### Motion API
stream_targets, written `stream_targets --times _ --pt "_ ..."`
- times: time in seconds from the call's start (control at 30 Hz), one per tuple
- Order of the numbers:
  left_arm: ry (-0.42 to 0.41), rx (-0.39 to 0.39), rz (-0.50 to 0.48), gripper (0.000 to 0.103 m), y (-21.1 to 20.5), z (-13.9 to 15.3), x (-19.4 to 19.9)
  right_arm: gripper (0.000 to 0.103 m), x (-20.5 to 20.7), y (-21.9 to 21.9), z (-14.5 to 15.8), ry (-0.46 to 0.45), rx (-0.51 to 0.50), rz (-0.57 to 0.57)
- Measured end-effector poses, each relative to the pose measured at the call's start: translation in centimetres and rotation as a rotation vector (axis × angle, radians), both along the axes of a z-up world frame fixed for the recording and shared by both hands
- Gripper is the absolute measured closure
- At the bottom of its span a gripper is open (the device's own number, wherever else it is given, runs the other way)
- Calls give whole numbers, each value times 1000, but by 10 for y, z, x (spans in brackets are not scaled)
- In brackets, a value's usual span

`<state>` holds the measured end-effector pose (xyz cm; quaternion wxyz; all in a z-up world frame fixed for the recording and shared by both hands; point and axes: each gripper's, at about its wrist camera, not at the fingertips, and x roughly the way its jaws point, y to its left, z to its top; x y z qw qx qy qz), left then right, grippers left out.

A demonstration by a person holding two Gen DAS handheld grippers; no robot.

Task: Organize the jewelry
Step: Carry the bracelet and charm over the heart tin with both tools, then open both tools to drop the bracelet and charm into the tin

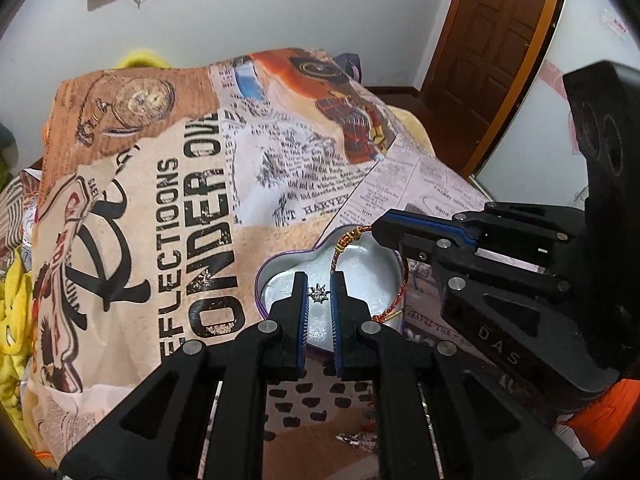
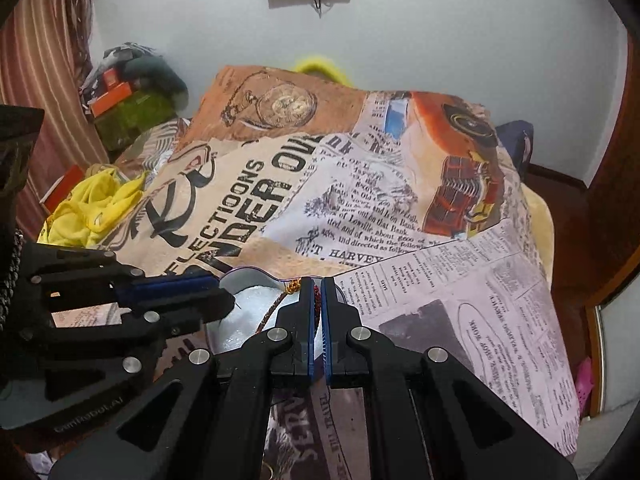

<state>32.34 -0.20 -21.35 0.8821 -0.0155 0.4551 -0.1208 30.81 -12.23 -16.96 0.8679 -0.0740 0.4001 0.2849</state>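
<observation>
A heart-shaped tin (image 1: 362,262) with a silvery inside lies on the printed bedspread. My left gripper (image 1: 320,290) is over the tin, shut on a small silver star-shaped pendant (image 1: 319,293) held between its tips. My right gripper (image 2: 318,292) is shut on a red and gold braided cord bracelet (image 1: 401,280); the cord hangs in a loop over the tin's right side. In the right wrist view the bracelet (image 2: 317,300) shows between the blue pads, with the tin (image 2: 256,300) just beyond. The right gripper also shows in the left wrist view (image 1: 380,232).
The bedspread (image 1: 200,184) with newspaper print covers the bed. More small jewelry (image 1: 356,440) lies on it under my left gripper. Yellow cloth (image 2: 92,204) and boxes sit at the left. A wooden door (image 1: 504,40) stands at the back right.
</observation>
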Motion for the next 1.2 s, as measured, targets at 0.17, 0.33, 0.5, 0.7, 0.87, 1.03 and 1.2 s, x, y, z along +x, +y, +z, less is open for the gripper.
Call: stream_targets --times 0.17,0.33,0.5,0.7,0.87,1.03,1.2 --pt "19 -2 10 94 1 -8 5 100 4 0 -7 30 -7 2" --pt "31 -2 19 94 3 -11 7 100 8 0 -12 58 -14 9" --pt "44 -3 24 94 6 -11 8 100 8 0 -12 72 -15 17" --pt "48 -6 40 89 11 -8 4 88 3 4 -11 64 -48 25" --pt "25 -6 57 82 16 3 -5 82 -3 3 -3 40 -56 16" --pt "-1 -6 62 81 18 18 -17 82 -12 0 8 17 -56 4" --pt "-27 2 62 78 19 31 -29 82 -26 -4 21 -7 -55 -6"
